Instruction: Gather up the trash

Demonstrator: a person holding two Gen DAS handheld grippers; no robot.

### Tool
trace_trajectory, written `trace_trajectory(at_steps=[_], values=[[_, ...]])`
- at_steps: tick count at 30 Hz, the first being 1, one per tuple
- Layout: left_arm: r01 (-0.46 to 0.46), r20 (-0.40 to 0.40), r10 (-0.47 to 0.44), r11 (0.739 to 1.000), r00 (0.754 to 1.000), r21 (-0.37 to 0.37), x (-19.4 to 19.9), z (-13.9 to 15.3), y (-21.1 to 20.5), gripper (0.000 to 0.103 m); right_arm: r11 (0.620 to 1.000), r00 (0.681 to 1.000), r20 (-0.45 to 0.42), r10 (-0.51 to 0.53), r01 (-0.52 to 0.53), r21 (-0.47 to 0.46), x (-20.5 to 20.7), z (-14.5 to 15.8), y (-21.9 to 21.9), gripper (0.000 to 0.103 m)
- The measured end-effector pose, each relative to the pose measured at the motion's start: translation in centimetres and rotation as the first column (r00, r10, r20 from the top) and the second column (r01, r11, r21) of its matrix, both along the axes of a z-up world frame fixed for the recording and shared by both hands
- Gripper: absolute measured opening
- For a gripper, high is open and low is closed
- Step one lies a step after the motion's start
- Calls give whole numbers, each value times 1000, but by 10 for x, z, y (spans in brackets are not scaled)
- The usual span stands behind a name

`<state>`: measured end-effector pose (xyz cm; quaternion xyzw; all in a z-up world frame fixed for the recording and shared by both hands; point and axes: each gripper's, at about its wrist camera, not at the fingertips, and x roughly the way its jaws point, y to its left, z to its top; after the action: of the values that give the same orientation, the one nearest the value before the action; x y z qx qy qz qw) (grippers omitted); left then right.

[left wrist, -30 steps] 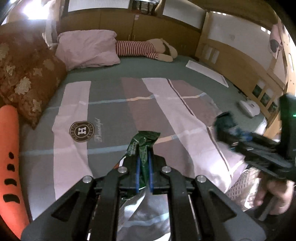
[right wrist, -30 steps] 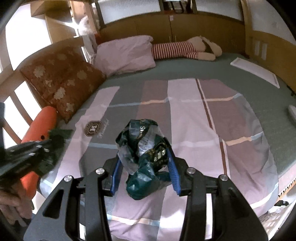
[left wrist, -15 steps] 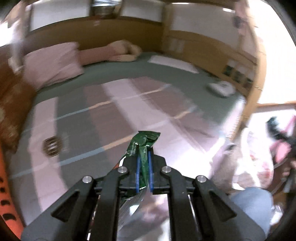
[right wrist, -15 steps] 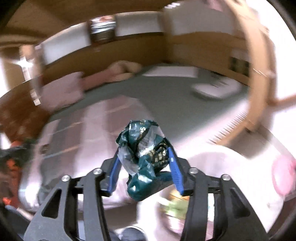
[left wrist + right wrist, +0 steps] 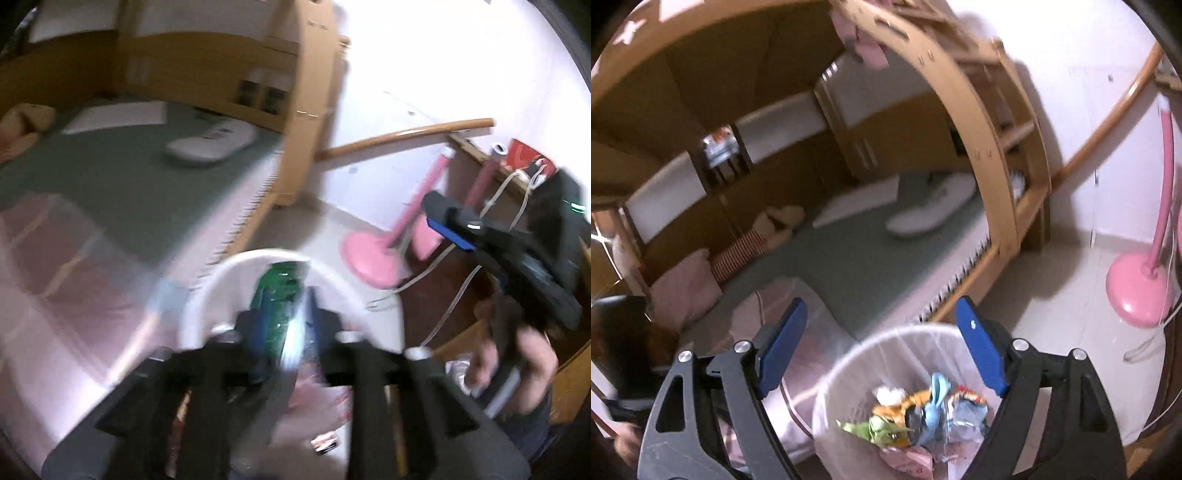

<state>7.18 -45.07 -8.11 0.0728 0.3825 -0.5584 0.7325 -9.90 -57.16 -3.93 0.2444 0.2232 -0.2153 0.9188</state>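
Left gripper pinches a light, crinkly green wrapper by its edge (blurred) above the bin's rim; right gripper gapes empty.

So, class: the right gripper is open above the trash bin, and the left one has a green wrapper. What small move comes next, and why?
Probably open the left gripper. It is shut on the green wrapper above the white bin rim, while the right gripper is open and empty over the trash already in it.

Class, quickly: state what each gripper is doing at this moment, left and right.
Left gripper: shut on the green wrapper, above the white bin.
Right gripper: open, holding nothing, above the bin.
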Motion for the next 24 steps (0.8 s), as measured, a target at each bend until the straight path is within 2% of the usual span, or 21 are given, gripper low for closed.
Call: trace_trajectory(at_steps=[1, 4, 7, 9, 11, 12, 14, 15, 17, 20, 23, 24], values=[[-5, -2, 5, 1000, 1000, 11, 1, -5, -10, 93, 1000, 1000, 13, 2, -2, -21, -4, 8, 4, 83], [-54, -20, 55, 998, 998, 33, 15, -24, -14, 96, 997, 999, 1, 39, -39, -63, 1, 13, 18, 86], [-162, -104, 163, 987, 981, 24, 50, -35, 31, 96, 992, 994, -36, 100, -103, -72, 18, 3, 32, 86], [-261, -106, 263, 965, 959, 33, 76, -34, 78, 96, 987, 988, -65, 137, -142, -76, 35, -7, 44, 86], [-369, -64, 371, 928, 926, 44, 96, -29, 128, 97, 980, 978, -97, 187, -192, -48, 57, -15, 62, 86], [-449, -24, 450, 892, 893, 50, 107, -26, 167, 97, 974, 969, -102, 223, -226, -26, 70, -19, 72, 86], [-549, 33, 549, 832, 835, 71, 119, -23, 214, 98, 959, 953, -119, 280, -284, -17, 94, -21, 95, 87], [-616, 68, 612, 783, 788, 83, 125, -21, 251, 99, 945, 938, -132, 321, -326, -19, 112, -22, 112, 87], [-678, 102, 670, 729, 735, 92, 129, -16, 293, 100, 918, 909, -155, 387, -396, -31, 140, -20, 143, 89], [-768, 122, 758, 634, 640, 92, 133, -12, 358, 100, 855, 848, -184, 497, -515, -61, 188, -18, 203, 94], [-848, 134, 837, 525, 530, 75, 130, -11, 417, 100, 797, 795, -181, 579, -599, -76, 226, -18, 257, 94], [-875, 134, 864, 480, 485, 65, 128, -14, 436, 100, 778, 777, -174, 605, -623, -79, 241, -18, 279, 94]])
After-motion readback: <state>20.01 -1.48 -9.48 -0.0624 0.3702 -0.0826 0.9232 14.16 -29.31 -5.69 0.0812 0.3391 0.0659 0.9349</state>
